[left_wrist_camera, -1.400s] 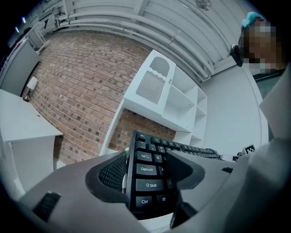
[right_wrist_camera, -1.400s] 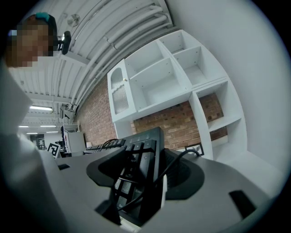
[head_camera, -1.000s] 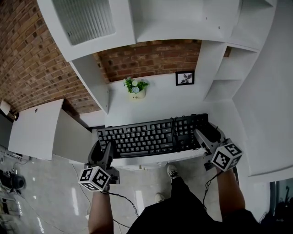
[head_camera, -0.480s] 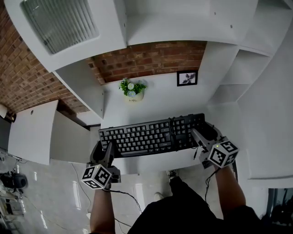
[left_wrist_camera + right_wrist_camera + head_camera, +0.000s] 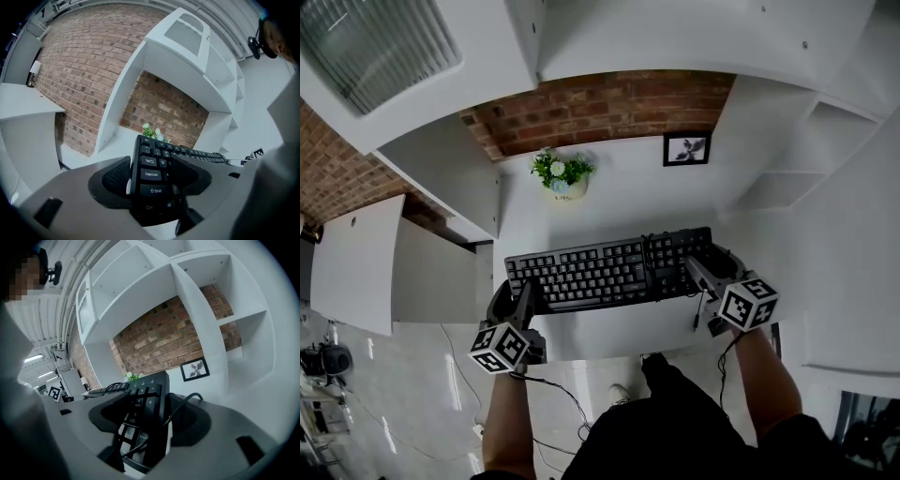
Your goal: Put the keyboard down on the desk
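I held the keyboard (image 5: 598, 272) over the worktop (image 5: 623, 202) (contact not discernible): left hand-held gripper (image 5: 512, 300) clamped its Ctrl end, right hand-held gripper (image 5: 705, 272) clamped its numpad end.

White desk (image 5: 614, 202) at centre, set in alcove. Red brick wall (image 5: 600, 103) behind it at 12 o'clock, running on to 10 o'clock. White overhead cabinet with ribbed glass door (image 5: 366, 42) at 11 o'clock. Open white shelves (image 5: 787, 183) at 2 o'clock. Small potted plant (image 5: 560, 174) at 12 o'clock and framed picture (image 5: 686, 148) at 1 o'clock, both at foot of brick. White side table (image 5: 352, 258) at 9 o'clock. Glossy pale tiled floor (image 5: 403, 403) at 7 o'clock, streaked with reflections. Ceiling strip lights (image 5: 35, 358) in right gripper view.
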Tool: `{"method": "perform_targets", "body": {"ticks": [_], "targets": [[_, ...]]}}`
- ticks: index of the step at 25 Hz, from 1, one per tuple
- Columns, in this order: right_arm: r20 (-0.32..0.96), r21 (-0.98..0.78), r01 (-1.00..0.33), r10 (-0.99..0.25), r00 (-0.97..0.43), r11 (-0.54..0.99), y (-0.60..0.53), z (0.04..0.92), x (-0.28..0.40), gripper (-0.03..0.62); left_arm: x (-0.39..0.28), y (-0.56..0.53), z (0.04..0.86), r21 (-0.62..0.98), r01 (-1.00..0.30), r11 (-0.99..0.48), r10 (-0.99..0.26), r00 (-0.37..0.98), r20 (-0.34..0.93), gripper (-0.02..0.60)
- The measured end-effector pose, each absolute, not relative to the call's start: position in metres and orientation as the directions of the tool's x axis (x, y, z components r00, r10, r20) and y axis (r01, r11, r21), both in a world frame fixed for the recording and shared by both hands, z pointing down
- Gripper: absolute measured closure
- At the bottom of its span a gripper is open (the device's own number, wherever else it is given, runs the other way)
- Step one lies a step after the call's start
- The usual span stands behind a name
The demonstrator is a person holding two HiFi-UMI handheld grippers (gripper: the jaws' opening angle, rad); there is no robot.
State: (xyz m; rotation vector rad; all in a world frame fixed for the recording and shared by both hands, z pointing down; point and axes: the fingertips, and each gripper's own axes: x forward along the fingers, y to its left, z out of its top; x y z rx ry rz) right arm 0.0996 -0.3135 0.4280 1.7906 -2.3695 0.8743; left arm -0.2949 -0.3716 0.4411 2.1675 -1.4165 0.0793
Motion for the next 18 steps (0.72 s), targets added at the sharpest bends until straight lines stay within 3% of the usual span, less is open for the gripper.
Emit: {"method": "perform_targets", "body": {"ticks": [18], "targets": [[0.541, -0.465, -0.883, -0.772, -0.333, 0.055, -0.339, 0.528, 0.117, 0.324, -0.275, -0.396, 0.536, 0.424, -0.880, -0.215, -0.729, 0.433, 0.531, 0.296]]}}
